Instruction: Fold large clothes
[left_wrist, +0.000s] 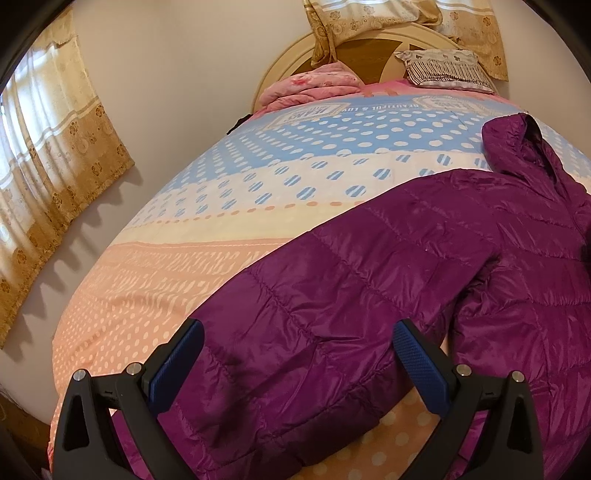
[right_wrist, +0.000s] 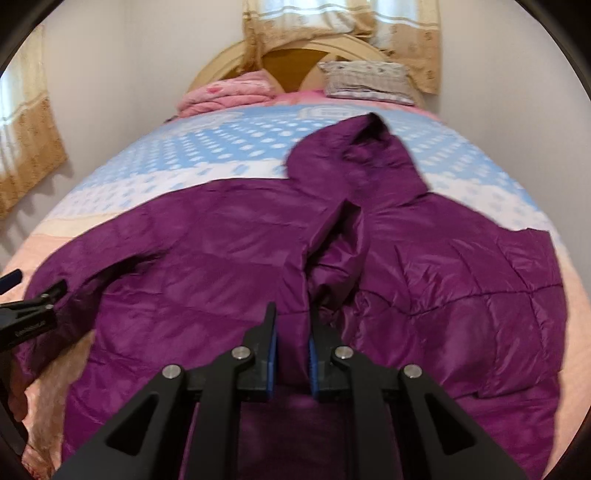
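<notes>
On top of the wide bed with the polka-dot quilt in peach, cream and blue bands (left_wrist: 229, 236), a shiny purple quilted puffer jacket with a hood (right_wrist: 229, 258) is spread out front-up, hood (right_wrist: 362, 155) pointing toward the headboard and both sleeves thrown out sideways.

So the left gripper (left_wrist: 299, 354) has its 2 blue-padded fingers (left_wrist: 421, 365) spread wide, straddling the left sleeve (left_wrist: 332, 295) near the cuff end. Nothing is pinched yet as far as I can tell. It's hovering or resting right over the fabric, can't say which.

The right gripper (right_wrist: 291, 343) is way narrower. Its pads sit close together with a ridge of purple fabric from the open front edge between them, so it looks clamped on the jacket's zipper line down near the hem. That view is a bit blurry, so I wouldn't swear how firm the bite is.

What matters for the next move, I think: the sleeve's long axis runs diagonally away from the left gripper, up and to the right toward the shoulder and the jacket body. So the body lies to the right of that tool, and the left hand is clearly the nearer one for that sleeve. My guess is it closes on the cuff and carries it rightward across the chest, folding the sleeve in.

Slippery nylon shell, so it'll probably slide if the grip is shallow.
</notes>
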